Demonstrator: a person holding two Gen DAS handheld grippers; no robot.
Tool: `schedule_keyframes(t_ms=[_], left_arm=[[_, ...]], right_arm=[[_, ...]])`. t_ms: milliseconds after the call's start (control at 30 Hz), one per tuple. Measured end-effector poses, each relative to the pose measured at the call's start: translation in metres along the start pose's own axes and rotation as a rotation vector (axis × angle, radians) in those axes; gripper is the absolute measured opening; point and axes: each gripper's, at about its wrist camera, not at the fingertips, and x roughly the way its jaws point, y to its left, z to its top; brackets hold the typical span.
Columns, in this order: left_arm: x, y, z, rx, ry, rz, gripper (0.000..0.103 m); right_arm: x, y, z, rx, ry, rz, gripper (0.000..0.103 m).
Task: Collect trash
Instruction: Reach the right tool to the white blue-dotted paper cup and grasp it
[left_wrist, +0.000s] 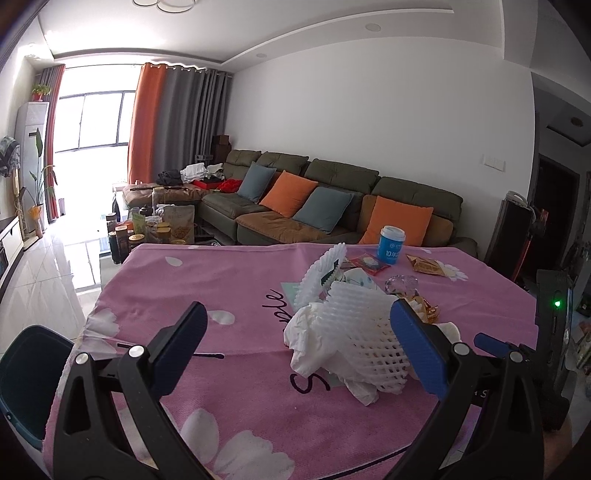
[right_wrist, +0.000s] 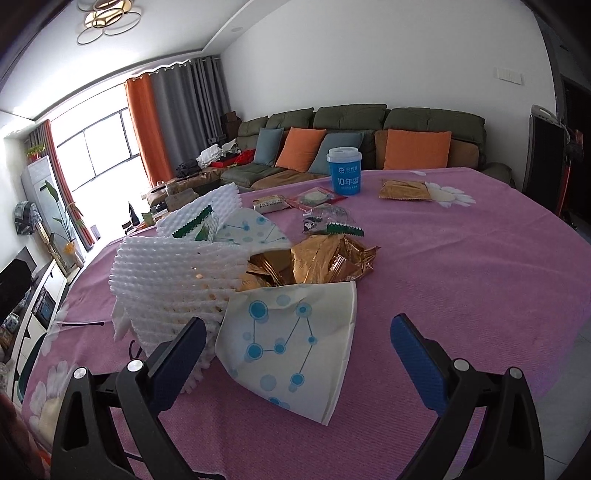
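A heap of trash lies on the pink flowered tablecloth. In the left wrist view I see white foam fruit netting over crumpled white tissue. My left gripper is open, its jaws wide apart, with the heap just ahead and to the right. In the right wrist view the netting, gold foil wrappers and a white paper with blue dots lie close ahead. My right gripper is open around the near edge of that paper, holding nothing.
A blue cup stands at the far side of the table, with a red packet and a gold packet nearby. A dark bin sits off the table's left edge. A sofa stands behind.
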Motion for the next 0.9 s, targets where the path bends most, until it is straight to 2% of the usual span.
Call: schedule_keyframes(t_ms=[367, 433, 500, 567, 900], left_arm=[[0.019, 0.002, -0.001, -0.005, 0.029, -0.020, 0.097], [0.022, 0.000, -0.002, -0.005, 0.036, -0.025, 0.097], [0.023, -0.001, -0.003, -0.004, 0.043, -0.030, 0.097], [0.025, -0.002, -0.003, 0.000, 0.046, -0.032, 0.097], [0.031, -0.020, -0.002, 0.033, 0.059, -0.063, 0.097]], right_arm=[[0.013, -0.006, -0.003, 0.041, 0.057, -0.005, 0.096], [0.016, -0.008, -0.004, 0.036, 0.068, -0.010, 0.093], [0.019, -0.011, -0.006, 0.044, 0.086, -0.012, 0.084], [0.021, -0.013, -0.007, 0.040, 0.100, -0.016, 0.079], [0.010, -0.022, -0.007, 0.038, 0.072, 0.004, 0.078]])
